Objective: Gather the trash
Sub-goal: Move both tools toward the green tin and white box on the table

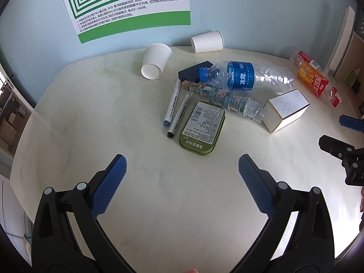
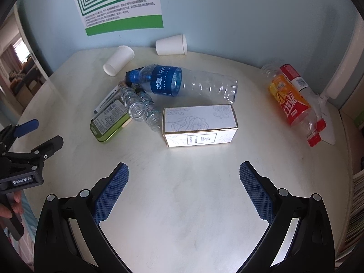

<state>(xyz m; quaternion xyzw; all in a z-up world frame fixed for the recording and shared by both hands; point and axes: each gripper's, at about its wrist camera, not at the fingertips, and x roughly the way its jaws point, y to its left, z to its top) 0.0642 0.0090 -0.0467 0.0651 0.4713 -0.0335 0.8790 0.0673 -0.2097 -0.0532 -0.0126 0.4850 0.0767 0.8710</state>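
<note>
Trash lies on a round pale table (image 1: 159, 193). A clear bottle with a blue label (image 1: 245, 76) (image 2: 182, 84) lies on its side by a slim patterned bottle (image 1: 225, 97) (image 2: 138, 107), a green tin (image 1: 201, 127) (image 2: 109, 122), two markers (image 1: 176, 107) and a white carton (image 1: 287, 110) (image 2: 200, 125). An orange-red labelled bottle (image 1: 314, 80) (image 2: 293, 100) lies at the right. Two paper cups (image 1: 155, 61) (image 1: 208, 41) lie at the back. My left gripper (image 1: 182, 166) is open and empty, short of the tin. My right gripper (image 2: 184, 173) is open and empty, short of the carton.
A blue wall with a green-and-white poster (image 1: 127, 6) stands behind the table. A dark flat object (image 1: 194, 69) lies behind the blue-label bottle. Shelves with papers (image 2: 357, 195) stand at the right. Each gripper shows at the edge of the other's view (image 1: 345, 136) (image 2: 34, 134).
</note>
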